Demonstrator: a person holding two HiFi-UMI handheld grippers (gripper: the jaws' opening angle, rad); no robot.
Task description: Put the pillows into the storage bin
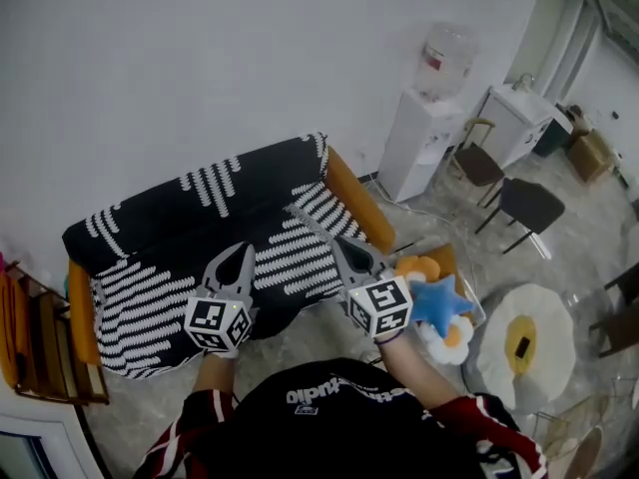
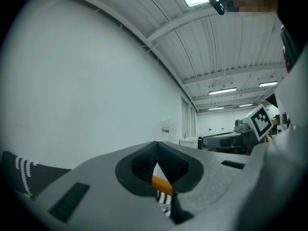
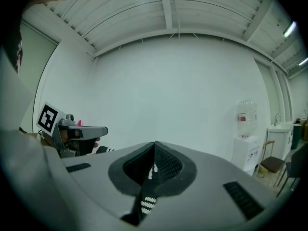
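Head view, lower centre: left gripper (image 1: 243, 249) and right gripper (image 1: 334, 241), both with jaws pressed together and empty. A blue star pillow (image 1: 439, 302) lies just right of the right gripper's cube, among flower pillows (image 1: 454, 339). A striped sofa (image 1: 200, 228) stands beyond.

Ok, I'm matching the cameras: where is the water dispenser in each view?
Head view: dispenser upper right, past the sofa.
Left gripper view: small, near centre.
Right gripper view: right side.
Shared landmark: the striped sofa.
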